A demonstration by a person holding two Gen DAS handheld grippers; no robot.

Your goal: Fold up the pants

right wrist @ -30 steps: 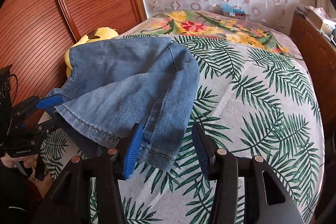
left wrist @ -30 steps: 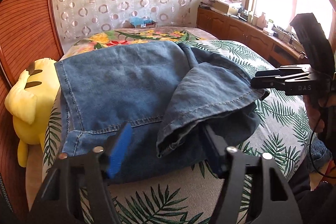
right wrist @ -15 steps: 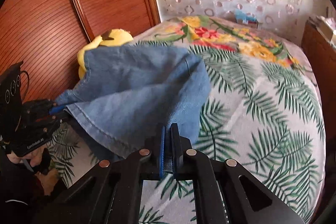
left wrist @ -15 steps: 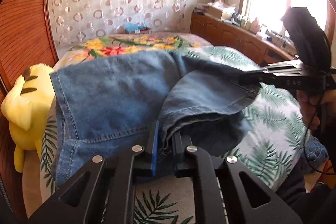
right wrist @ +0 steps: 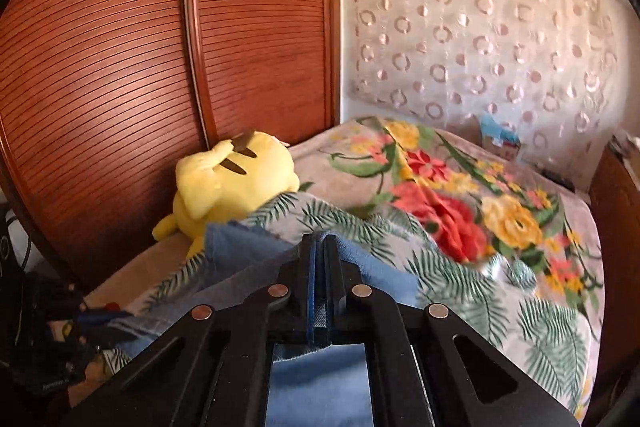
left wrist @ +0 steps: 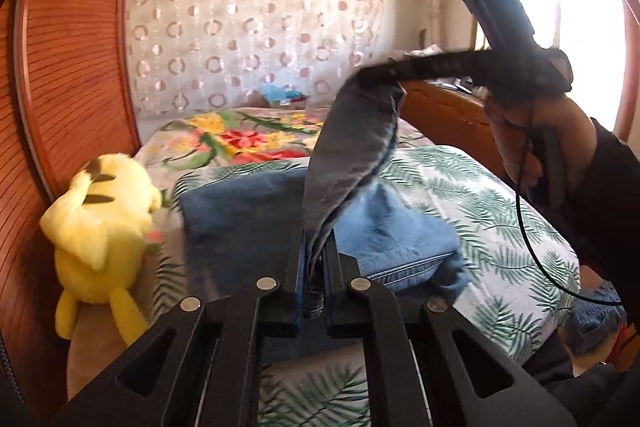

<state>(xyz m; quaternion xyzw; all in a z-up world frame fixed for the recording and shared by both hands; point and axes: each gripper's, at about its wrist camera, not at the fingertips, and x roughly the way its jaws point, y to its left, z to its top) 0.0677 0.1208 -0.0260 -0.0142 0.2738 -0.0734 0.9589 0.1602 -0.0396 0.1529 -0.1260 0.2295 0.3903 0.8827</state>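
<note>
Blue denim pants (left wrist: pixel 248 223) lie partly folded on the bed (left wrist: pixel 492 223). My left gripper (left wrist: pixel 314 259) is shut on a hem edge of the pants. A strip of denim (left wrist: pixel 352 147) rises from it, stretched up to my right gripper (left wrist: pixel 372 77), which is shut on the other end, high above the bed. In the right wrist view the right gripper (right wrist: pixel 320 255) pinches denim (right wrist: pixel 256 251) between its blue pads, with more fabric hanging under it.
A yellow plush toy (left wrist: pixel 100 227) lies at the bed's left edge against a wooden slatted wardrobe (right wrist: pixel 160 67). A floral blanket (right wrist: pixel 460 195) covers the far end of the bed. A wooden dresser (left wrist: pixel 444 115) stands on the right under the window.
Both grippers have lifted the gripped pant edge off the bed. The right one rose high and moved toward the far end, and the fabric now hangs stretched between them.
</note>
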